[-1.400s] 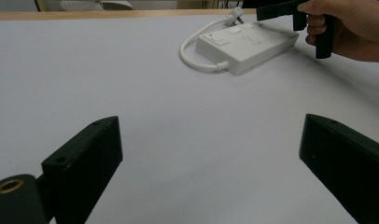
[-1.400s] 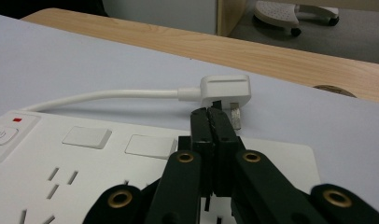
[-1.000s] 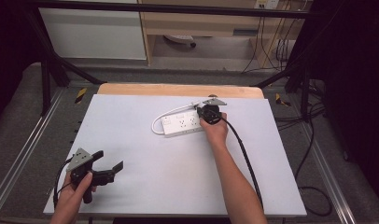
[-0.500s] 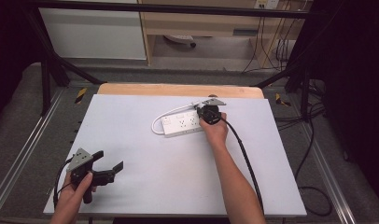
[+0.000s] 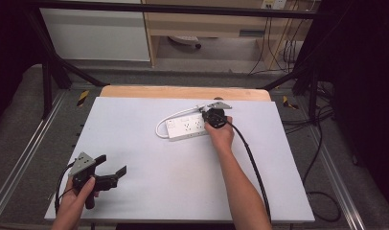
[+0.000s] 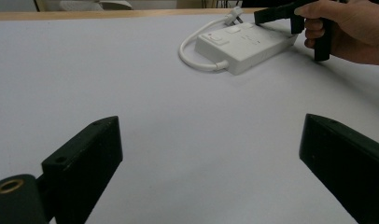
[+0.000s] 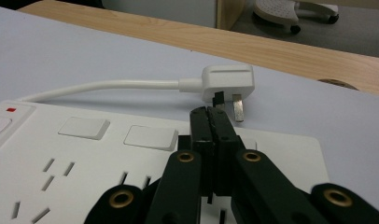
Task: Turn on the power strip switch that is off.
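Observation:
A white power strip (image 5: 188,127) lies at the middle back of the white table (image 5: 183,191), its cable looping round to a white plug (image 7: 227,83) that rests on the table just beyond it. My right gripper (image 5: 212,115) sits over the strip's right end. In the right gripper view its jaws (image 7: 210,116) are pressed together with nothing between them, the tips low over the strip's (image 7: 85,154) far edge near the plug. My left gripper (image 5: 112,164) is held at the front left, open and empty, pointing toward the strip (image 6: 243,44).
A bare wooden edge (image 5: 183,92) runs along the table's back. The right gripper's black cable (image 5: 252,163) trails along the forearm to the front edge. Metal rails (image 5: 25,158) flank the table, and more cables (image 5: 322,143) lie on the floor to the right.

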